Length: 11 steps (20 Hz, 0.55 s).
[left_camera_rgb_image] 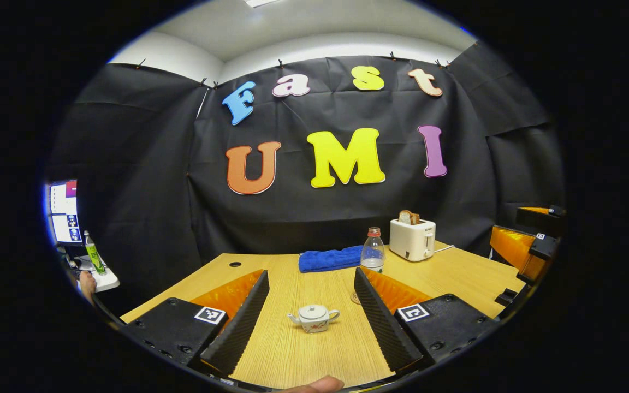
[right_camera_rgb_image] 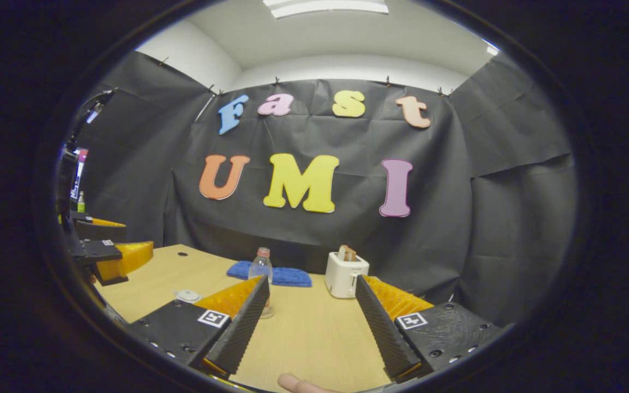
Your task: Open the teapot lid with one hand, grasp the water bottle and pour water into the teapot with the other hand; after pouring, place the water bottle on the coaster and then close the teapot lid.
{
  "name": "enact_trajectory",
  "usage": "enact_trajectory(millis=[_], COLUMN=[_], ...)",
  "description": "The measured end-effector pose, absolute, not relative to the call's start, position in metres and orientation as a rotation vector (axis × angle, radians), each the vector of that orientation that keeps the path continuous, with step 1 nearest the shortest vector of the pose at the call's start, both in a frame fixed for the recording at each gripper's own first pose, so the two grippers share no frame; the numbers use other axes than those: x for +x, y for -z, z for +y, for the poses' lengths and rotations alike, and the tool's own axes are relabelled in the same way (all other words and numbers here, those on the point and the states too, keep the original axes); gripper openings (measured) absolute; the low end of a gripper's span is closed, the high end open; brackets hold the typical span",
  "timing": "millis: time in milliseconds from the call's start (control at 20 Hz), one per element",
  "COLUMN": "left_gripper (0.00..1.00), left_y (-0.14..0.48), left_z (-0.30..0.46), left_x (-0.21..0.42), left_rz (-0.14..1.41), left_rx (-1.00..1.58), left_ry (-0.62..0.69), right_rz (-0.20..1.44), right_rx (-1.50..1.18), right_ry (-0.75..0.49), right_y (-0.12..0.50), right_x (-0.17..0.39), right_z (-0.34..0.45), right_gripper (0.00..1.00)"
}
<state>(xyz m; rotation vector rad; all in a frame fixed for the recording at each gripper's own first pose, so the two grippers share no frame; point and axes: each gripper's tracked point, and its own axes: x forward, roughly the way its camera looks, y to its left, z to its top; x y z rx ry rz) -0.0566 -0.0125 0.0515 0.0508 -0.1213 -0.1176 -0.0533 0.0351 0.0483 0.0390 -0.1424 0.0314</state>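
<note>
Between left tongs [left_camera_rgb_image: 310, 316]: lidded teapot [left_camera_rgb_image: 313, 317] | both tongs agape, empty (right tongs [right_camera_rgb_image: 311, 322]) | coaster [left_camera_rgb_image: 355, 297] half-hidden

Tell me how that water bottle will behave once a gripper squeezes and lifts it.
The water bottle looks like thin clear plastic, so it may flex under the fingers. Water fills only its bottom part, so it is probably light. Tall and narrow, it could tip if nudged near the cap. Both grippers, left and right, are open and apart from it.

Lidded teapot [left_camera_rgb_image: 313, 318] on wooden table [left_camera_rgb_image: 292, 349] between wide-apart jaws of left gripper [left_camera_rgb_image: 309, 322], water bottle [left_camera_rgb_image: 372, 250] beyond
</note>
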Motion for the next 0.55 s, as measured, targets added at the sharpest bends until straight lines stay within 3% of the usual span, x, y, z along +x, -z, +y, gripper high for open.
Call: enact_trajectory(millis=[550], left_gripper=[0.98], left_y=[-0.0468], left_z=[-0.0122], left_x=[-0.0525], left_rz=[-0.107], left_rx=[0.052], left_ry=[0.108], right_rz=[-0.118], right_rx=[0.019], right_ry=[-0.011], right_y=[-0.0395], right_x=[-0.0426], right_z=[0.0281], right_gripper=[0.95])
